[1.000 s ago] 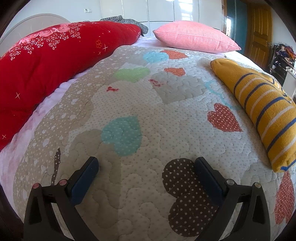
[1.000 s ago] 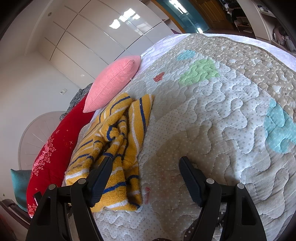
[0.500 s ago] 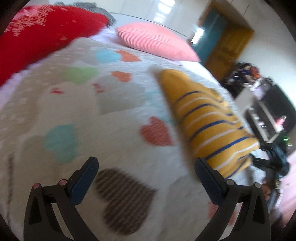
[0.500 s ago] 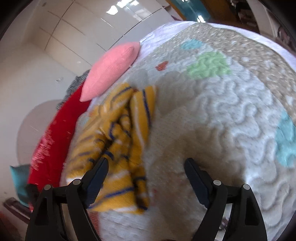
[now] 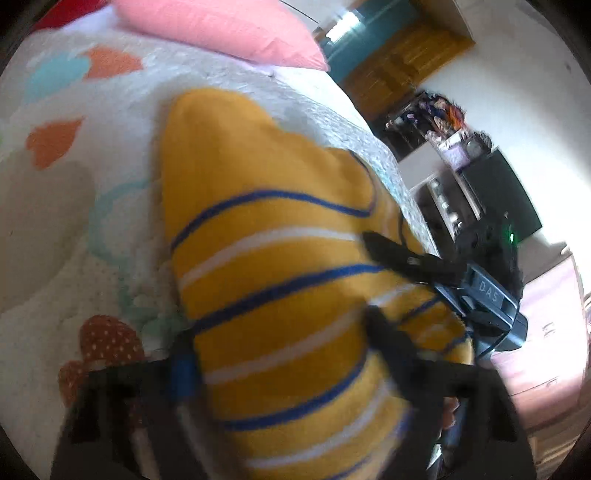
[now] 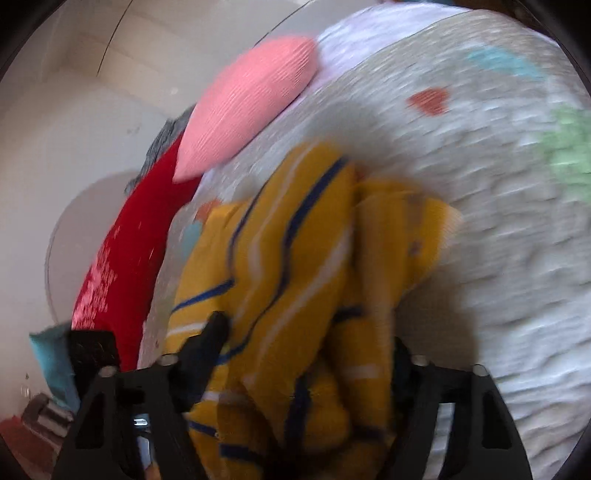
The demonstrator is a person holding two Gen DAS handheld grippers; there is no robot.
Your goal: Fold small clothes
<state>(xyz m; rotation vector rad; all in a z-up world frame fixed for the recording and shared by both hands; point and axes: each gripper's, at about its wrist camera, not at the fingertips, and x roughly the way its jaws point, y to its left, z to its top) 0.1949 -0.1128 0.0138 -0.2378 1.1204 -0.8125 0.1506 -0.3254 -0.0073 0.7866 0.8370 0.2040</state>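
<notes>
— Now, what do we list?
— Yellow striped garment (image 5: 280, 295), bunched on the quilt (image 5: 74, 229) near the pink pillow (image 6: 243, 107).
— Our grippers?
— Left gripper (image 5: 284, 350) and right gripper (image 6: 310, 354): jaws just closing, garment between them, grip too blurred to tell.

Pink pillow (image 5: 221, 29) on heart-patterned quilt (image 5: 66, 206); red blanket (image 6: 136, 258) beside.
</notes>
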